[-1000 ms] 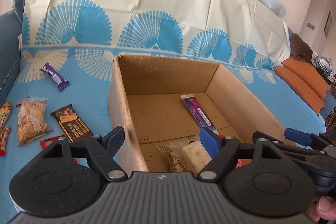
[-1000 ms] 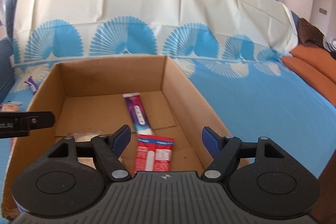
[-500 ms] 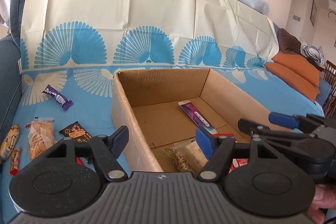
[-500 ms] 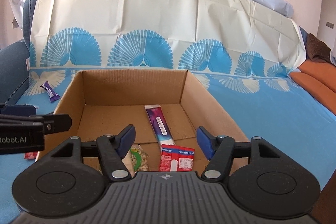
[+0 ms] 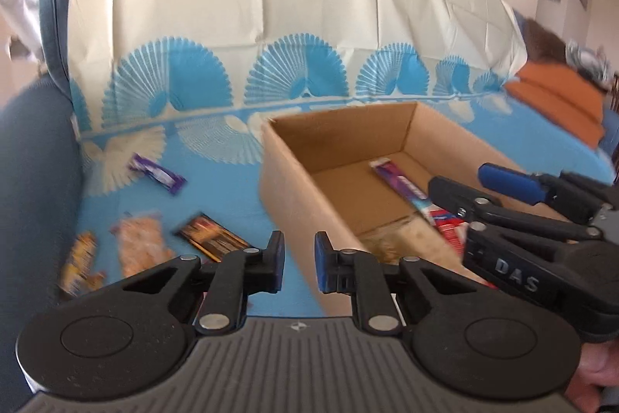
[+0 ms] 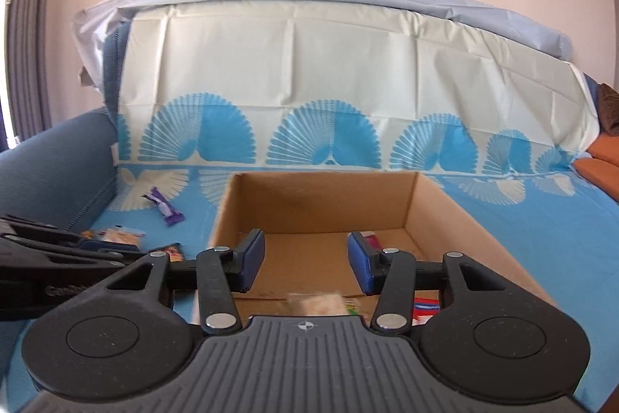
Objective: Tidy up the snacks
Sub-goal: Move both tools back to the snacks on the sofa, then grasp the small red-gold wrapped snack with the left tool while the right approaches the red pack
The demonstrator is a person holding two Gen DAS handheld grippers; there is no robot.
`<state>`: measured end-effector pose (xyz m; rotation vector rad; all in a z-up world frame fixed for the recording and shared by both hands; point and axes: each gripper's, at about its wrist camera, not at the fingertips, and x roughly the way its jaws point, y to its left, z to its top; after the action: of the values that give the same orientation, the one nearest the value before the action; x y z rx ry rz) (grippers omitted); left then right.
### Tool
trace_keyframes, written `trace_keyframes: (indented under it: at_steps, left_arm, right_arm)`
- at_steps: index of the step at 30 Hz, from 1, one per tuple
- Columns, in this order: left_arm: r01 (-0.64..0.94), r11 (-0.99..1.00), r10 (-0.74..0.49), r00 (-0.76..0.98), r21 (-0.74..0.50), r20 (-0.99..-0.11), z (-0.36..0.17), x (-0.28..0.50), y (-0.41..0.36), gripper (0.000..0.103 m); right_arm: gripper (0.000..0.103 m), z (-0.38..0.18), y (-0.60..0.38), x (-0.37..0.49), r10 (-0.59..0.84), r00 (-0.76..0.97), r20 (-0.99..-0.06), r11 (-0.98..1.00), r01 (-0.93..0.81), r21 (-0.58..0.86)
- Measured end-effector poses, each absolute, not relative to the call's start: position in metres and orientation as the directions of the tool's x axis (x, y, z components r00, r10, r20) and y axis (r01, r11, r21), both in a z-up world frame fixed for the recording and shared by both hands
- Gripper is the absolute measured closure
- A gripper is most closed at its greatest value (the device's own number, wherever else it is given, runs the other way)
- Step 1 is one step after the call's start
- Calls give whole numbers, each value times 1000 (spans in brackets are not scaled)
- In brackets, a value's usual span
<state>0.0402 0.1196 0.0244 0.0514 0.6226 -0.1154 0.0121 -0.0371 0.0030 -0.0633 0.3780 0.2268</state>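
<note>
- Surface: a sofa seat covered by a blue cloth [image 6: 522,219] with a white fan print; the same cloth runs cream-coloured up the backrest, under a grey sheet along the top.
- Room: pale pink wall behind; dark blue armrest [image 6: 46,173] at left; orange cushion [image 5: 557,99] at far right; striped curtain at the left edge of the right wrist view.
- Cardboard box [image 6: 321,196] stands open on the seat. Inside: a purple stick pack [image 5: 398,180] on the floor, a red-and-white packet [image 5: 448,227] and a clear bag of pale snacks [image 5: 402,235] near the front wall.
- Loose on the cloth left of the box: purple bar [image 5: 156,175], dark brown packet [image 5: 209,239], clear bag of orange crackers [image 5: 141,246], yellow packet [image 5: 79,266]. All blurred.
- Left gripper [image 5: 298,268]: jaws narrow, a small gap, nothing between them; it hangs over the box's left front corner.
- Right gripper [image 6: 305,266]: jaws moderately apart, empty, above the box's front.
</note>
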Motion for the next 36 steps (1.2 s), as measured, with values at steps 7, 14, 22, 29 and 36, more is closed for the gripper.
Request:
trace_keyframes:
  at_steps: [7,14,22,29,36]
  left_arm:
    - [-95,995,65,788,-16,-612,11,41,197,85]
    - [-258,954,104,760,-151,-642,7,47,247,85]
    - [-358,913,138,719,-193,-681,-2,57,273,84]
    - [-467,857,175,662,-219,-729,-16,64,299,84]
    - [-446,890,229,618,-95,-752,-28,78,294,83]
  right_arm:
    - [53,3,-5,-1,314,880,-355,939,-343,-19]
    - [53,-2,26,-6,393,845,-361,903,-430,-22]
    - [53,-15,59,-5,461,796,-391,864,-504,-7]
    - [53,-32,86,7,496,733,-466,838,-544,36]
    - [51,-57,105,39,447,704,-551,868,-490,78]
